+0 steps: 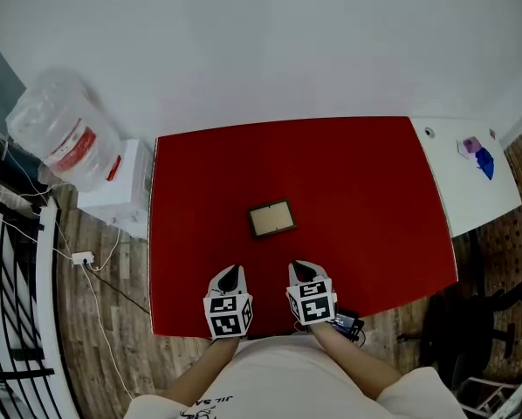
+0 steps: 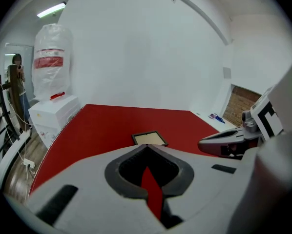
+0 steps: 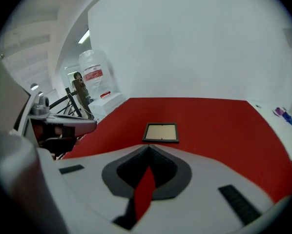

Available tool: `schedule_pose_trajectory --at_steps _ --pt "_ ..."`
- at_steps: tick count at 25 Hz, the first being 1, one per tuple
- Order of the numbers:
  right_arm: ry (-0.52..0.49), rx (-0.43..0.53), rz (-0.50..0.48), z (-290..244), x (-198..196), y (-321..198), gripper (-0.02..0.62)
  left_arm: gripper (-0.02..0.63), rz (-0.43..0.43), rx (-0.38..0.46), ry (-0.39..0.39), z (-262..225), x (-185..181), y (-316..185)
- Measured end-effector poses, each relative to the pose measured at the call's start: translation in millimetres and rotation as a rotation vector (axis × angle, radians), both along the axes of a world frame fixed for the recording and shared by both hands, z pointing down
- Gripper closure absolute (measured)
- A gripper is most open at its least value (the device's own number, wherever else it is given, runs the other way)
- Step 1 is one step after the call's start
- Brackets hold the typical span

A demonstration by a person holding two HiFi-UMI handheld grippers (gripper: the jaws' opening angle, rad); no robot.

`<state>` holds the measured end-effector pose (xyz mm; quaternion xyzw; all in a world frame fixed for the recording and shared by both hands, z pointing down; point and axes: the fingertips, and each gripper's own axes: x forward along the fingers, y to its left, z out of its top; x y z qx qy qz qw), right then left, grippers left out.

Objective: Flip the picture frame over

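On the red table (image 1: 374,190), picture frame (image 1: 271,219) lies well inside every edge.

Blue and purple things (image 1: 477,153) on the white table (image 1: 470,195) are too small to identify.

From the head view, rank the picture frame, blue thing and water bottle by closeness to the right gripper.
1. Picture frame, straight ahead.
2. Blue thing, off to the right.
3. Water bottle, far left.
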<state>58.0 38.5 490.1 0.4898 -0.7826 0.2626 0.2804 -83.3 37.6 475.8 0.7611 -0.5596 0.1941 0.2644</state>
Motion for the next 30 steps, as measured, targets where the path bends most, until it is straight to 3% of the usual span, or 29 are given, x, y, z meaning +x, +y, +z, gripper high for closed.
schedule_pose_trajectory --at_steps 30 --pt "0.031 0.032 -0.014 -9.2 -4.2 3.6 0.592 0.600 0.026 0.003 0.003 -3.9 6.9 7.6"
